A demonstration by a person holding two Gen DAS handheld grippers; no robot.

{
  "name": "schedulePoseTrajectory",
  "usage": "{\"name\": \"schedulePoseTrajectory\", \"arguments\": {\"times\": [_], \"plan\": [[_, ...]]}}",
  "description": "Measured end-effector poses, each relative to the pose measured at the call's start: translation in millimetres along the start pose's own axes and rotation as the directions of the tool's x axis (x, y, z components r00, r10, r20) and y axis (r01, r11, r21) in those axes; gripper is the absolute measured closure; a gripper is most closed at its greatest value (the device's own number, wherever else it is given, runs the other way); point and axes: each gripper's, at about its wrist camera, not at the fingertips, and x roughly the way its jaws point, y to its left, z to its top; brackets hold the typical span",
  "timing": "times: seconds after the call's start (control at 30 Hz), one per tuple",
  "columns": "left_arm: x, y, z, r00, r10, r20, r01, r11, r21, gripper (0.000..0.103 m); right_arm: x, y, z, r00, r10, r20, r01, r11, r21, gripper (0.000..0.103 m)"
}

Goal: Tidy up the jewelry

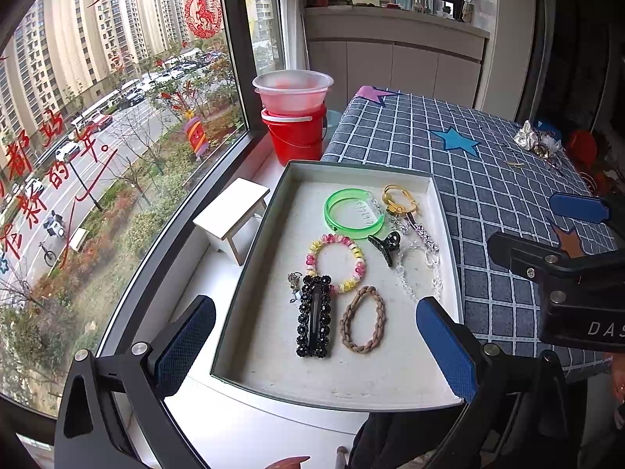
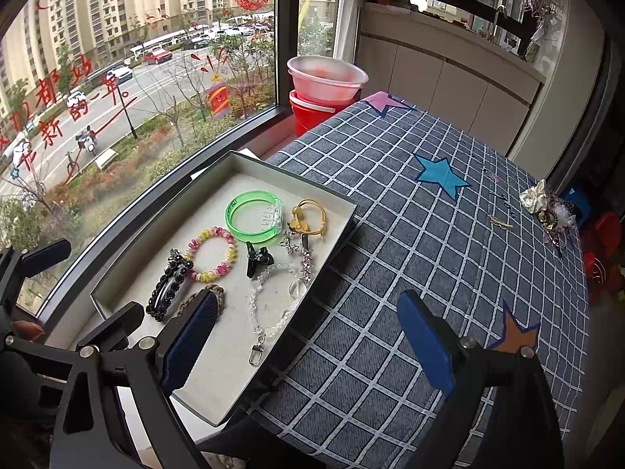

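The remaining jewelry pile (image 2: pixel 550 209) is lying at the far right corner of the checked table (image 2: pixel 390 234), at about 1 o'clock from the right gripper (image 2: pixel 308 336) and well apart from it; it is showing as a tangle of cream fabric, dark beads and chain, with a thin gold piece (image 2: pixel 502 223) lying separately just beside it, long axis roughly across the view. The right gripper is nearer and is standing open and empty. The left gripper (image 1: pixel 316 346) is hovering open and empty over the tray (image 1: pixel 250 273), which is holding a green bangle (image 1: pixel 353 213), beaded bracelet (image 1: pixel 336 264), black barrette (image 1: pixel 314 316) and braided band (image 1: pixel 363 320). The pile probably requires a long forward-right reach.
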Motion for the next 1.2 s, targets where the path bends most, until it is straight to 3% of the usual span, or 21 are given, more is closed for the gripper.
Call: {"name": "schedulePoseTrajectory", "arguments": {"times": [1.2], "plan": [[3.4, 0.7, -0.5, 1.000, 0.007, -0.014, -0.007, 1.000, -0.013, 0.000, 3.5, 4.5, -6.5, 1.000, 0.012, -0.009, -0.012, 1.000, -0.001, 0.009]]}}
